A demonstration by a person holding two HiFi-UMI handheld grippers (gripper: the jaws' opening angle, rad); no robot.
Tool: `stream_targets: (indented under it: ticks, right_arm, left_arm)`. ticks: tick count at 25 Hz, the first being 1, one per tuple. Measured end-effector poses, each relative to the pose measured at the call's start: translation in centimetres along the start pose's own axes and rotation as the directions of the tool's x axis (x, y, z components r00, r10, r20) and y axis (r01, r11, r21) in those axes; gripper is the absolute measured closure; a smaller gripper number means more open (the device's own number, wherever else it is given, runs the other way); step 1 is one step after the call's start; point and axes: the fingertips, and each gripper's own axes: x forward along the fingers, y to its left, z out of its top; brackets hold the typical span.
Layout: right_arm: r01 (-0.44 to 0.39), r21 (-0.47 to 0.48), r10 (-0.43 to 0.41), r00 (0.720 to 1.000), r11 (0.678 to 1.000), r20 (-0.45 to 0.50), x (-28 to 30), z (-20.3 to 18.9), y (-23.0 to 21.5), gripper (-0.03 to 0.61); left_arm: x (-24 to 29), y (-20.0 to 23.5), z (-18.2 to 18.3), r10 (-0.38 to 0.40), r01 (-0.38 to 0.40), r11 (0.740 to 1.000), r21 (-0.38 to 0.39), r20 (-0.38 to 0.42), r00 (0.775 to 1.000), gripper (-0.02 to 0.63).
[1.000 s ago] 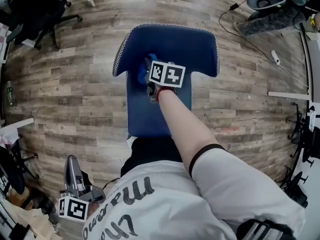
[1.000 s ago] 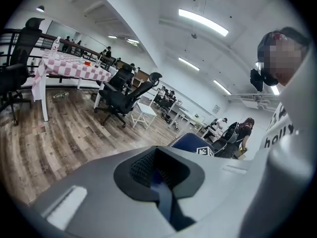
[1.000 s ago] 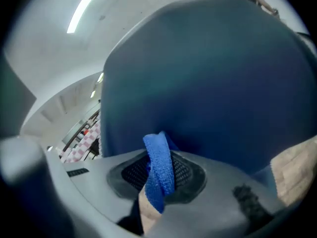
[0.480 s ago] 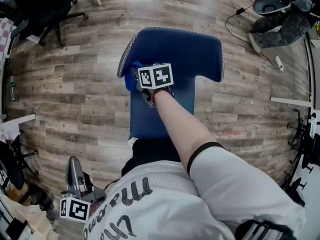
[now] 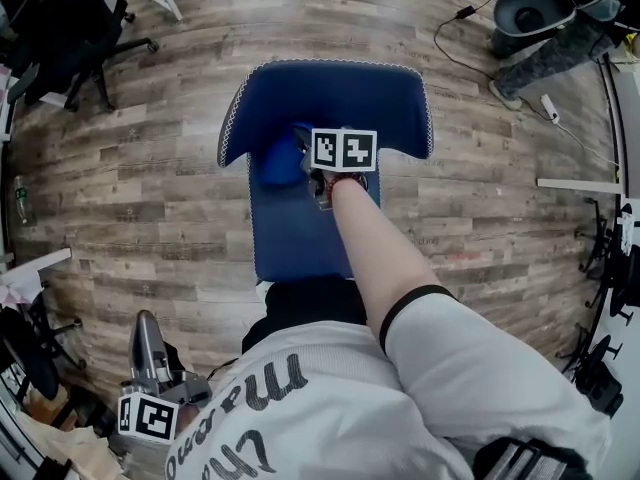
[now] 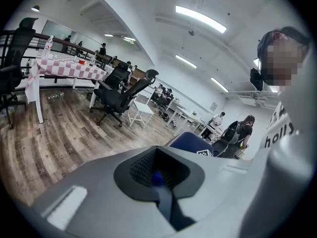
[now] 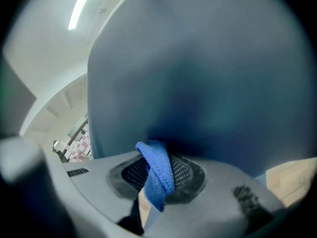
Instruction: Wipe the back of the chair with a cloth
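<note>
The left tool [image 5: 146, 333] hangs low at the person's left side over the wooden floor [image 5: 120, 188], well apart from the chair. In the left gripper view its jaws [image 6: 161, 187] are closed together with nothing gripped. To the right, the blue cloth [image 5: 278, 163] lies bunched against the left part of the blue chair back [image 5: 340, 93]. The right tool [image 5: 303, 148] is clamped tight on it. In the right gripper view a fold of the cloth [image 7: 157, 167] sticks up from between the jaws and touches the chair back [image 7: 208, 73].
</note>
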Motion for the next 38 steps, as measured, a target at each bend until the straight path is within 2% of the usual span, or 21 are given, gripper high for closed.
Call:
stream_targets:
  ticks: [9,16,25,28,31,35,38]
  right_arm:
    - [0.161,0.100,-0.170,0.981,0.982,0.090,-6.6,2.0,-8.6,0.505]
    - [0.264,0.226,-0.310,0.930,0.938,0.197,-13.6,3.1,-13.9,0.505]
    - [0.339,0.319,-0.429,0.860,0.885,0.275,-20.8,2.3,-16.6,0.505]
    - [0.370,0.354,-0.477,0.829,0.859,0.293,-22.6,2.1,-17.3,0.505]
    - [0.392,0.361,-0.502,0.814,0.846,0.293,-23.4,1.9,-17.4,0.505]
    - [0.391,0.365,-0.501,0.817,0.845,0.286,-22.5,1.9,-17.0,0.505]
    - [0.376,0.346,-0.474,0.838,0.860,0.269,-20.0,2.2,-16.0,0.505]
  left_arm:
    - [2.9,-1.8,0.4,-0.082,0.083,0.996,0.030,-0.032,0.996,0.609]
    - [5.1,-4.1,0.4,-0.177,0.180,0.982,0.050,-0.064,0.982,0.609]
    - [6.0,-6.1,-0.1,-0.269,0.277,0.958,0.074,-0.100,0.958,0.609]
    - [5.7,-5.9,-0.4,-0.274,0.282,0.957,0.071,-0.102,0.956,0.609]
    - [5.0,-5.4,-0.7,-0.265,0.271,0.960,0.063,-0.097,0.959,0.609]
    - [3.9,-4.5,-0.9,-0.230,0.234,0.971,0.049,-0.081,0.970,0.609]
    - [2.9,-3.3,-0.8,-0.184,0.186,0.982,0.035,-0.062,0.981,0.609]
